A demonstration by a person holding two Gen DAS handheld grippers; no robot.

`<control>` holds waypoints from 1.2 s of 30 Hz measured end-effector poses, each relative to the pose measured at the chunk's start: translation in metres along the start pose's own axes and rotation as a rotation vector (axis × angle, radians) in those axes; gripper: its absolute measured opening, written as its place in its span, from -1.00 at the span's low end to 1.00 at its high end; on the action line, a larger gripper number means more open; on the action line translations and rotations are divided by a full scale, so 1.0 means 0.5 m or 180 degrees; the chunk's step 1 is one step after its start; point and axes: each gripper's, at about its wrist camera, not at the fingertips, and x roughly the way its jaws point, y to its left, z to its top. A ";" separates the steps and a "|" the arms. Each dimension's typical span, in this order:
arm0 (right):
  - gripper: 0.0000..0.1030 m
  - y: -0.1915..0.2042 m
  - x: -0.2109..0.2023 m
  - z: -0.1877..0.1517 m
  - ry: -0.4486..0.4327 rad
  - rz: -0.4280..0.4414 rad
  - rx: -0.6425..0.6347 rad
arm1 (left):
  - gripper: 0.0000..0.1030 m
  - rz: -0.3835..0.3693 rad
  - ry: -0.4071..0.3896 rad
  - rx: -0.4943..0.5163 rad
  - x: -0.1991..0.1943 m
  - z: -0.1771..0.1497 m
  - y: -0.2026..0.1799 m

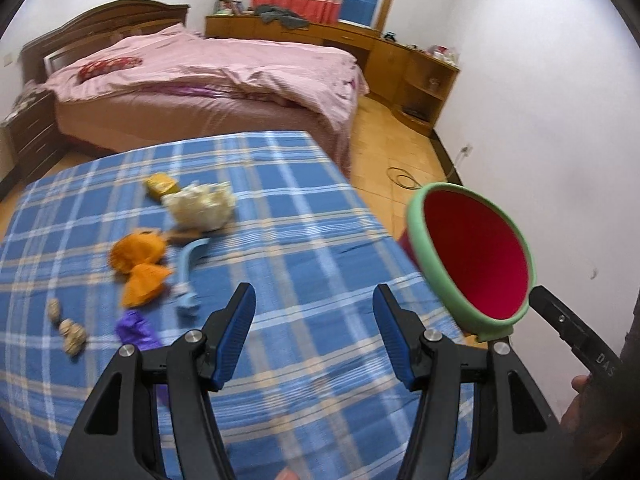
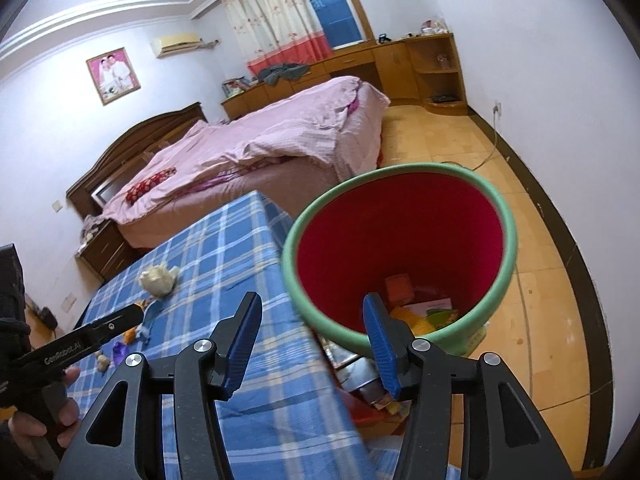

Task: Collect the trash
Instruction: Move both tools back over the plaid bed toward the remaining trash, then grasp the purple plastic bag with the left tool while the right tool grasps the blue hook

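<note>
Trash lies on the blue plaid tablecloth (image 1: 304, 240): a crumpled cream tissue wad (image 1: 200, 206), a yellow wrapper (image 1: 160, 185), orange peels (image 1: 138, 256), a light blue plastic piece (image 1: 188, 276), a purple wrapper (image 1: 134, 330) and nut shells (image 1: 68, 328). My left gripper (image 1: 314, 336) is open and empty above the cloth, right of the trash. A red bin with a green rim (image 1: 476, 256) is off the table's right edge; it holds some rubbish (image 2: 420, 304). My right gripper (image 2: 310, 346) is open at the bin's near rim (image 2: 340, 332), its right finger inside the rim.
A bed with a pink cover (image 1: 224, 68) stands behind the table. Wooden cabinets (image 1: 400, 56) line the far wall. A cable (image 1: 404, 178) lies on the tiled floor. Items lie under the bin (image 2: 360, 380). The left gripper also shows in the right wrist view (image 2: 100, 330).
</note>
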 end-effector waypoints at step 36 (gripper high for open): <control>0.08 0.122 0.085 -0.062 0.0446 0.0048 -0.0347 | -0.34 0.0723 0.0258 -0.0518 0.044 -0.086 0.208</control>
